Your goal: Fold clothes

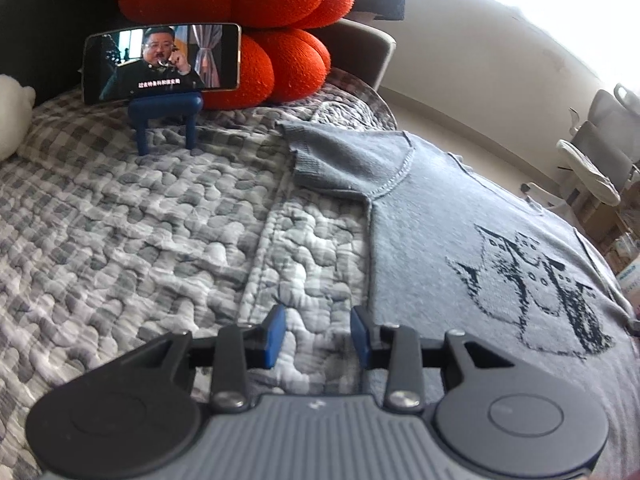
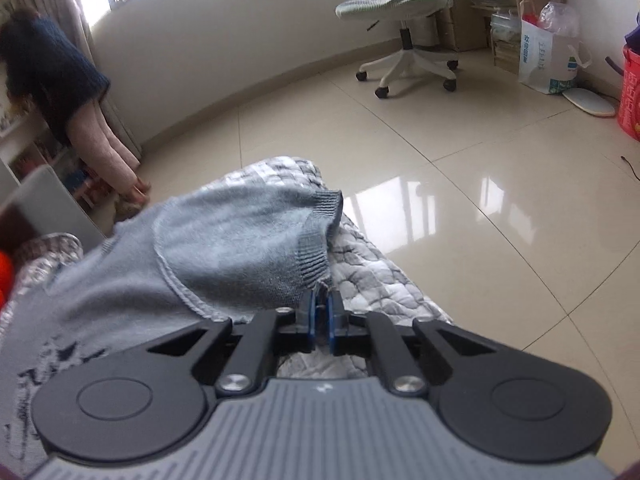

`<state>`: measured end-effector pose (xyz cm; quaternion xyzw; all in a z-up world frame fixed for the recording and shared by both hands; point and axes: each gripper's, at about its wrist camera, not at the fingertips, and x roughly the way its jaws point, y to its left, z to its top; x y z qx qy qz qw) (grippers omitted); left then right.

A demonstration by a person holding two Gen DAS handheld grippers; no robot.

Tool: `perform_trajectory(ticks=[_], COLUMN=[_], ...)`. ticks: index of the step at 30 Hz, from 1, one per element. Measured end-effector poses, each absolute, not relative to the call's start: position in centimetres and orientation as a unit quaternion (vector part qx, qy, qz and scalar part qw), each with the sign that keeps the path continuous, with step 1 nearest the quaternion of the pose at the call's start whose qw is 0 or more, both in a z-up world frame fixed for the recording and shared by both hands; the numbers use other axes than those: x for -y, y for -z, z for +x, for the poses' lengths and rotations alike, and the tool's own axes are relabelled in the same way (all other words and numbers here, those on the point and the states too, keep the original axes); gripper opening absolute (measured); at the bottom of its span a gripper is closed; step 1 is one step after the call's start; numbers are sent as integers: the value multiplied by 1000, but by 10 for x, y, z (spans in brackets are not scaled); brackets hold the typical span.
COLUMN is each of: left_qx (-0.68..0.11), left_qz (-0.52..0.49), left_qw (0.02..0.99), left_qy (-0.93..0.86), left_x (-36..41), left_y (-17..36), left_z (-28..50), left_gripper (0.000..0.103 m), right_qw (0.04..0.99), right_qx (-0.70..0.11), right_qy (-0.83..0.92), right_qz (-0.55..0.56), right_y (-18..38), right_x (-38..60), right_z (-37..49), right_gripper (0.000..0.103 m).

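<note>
A grey knit short-sleeved sweater [image 1: 460,216] with a dark cat print lies flat on the checked quilt [image 1: 140,216]. My left gripper [image 1: 318,330] is open and empty, over the quilt just left of the sweater's side edge. In the right wrist view the same sweater [image 2: 224,248] shows its other sleeve near the bed's edge. My right gripper [image 2: 321,312] is shut on the sweater at the sleeve's ribbed cuff, with fabric pinched between the blue pads.
A phone [image 1: 162,62] playing video stands on a blue stand at the bed's head, before an orange cushion [image 1: 256,32]. A white plush [image 1: 12,116] lies far left. Beyond the bed are tiled floor [image 2: 460,184], an office chair [image 2: 400,12], bags and a person [image 2: 60,92].
</note>
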<state>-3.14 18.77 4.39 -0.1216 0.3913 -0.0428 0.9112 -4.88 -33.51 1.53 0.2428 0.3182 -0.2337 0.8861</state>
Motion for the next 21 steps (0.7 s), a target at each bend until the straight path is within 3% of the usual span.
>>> perform_trajectory(ticks=[10, 17, 21], left_qx=[-407, -433, -441], left_qz=[-125, -155, -175], left_qw=[902, 882, 872], left_qy=[70, 105, 120], left_x=[-200, -203, -202], left_y=[-55, -51, -46], left_z=[-75, -127, -144], left_gripper=[36, 38, 40], right_qw=[897, 920, 924], right_qx=[-332, -337, -350], right_qy=[234, 144, 81], right_qz=[173, 140, 129], right_y=[-36, -81, -93], right_x=[311, 264, 233], right_z=[-74, -102, -106], right_gripper=[31, 36, 53])
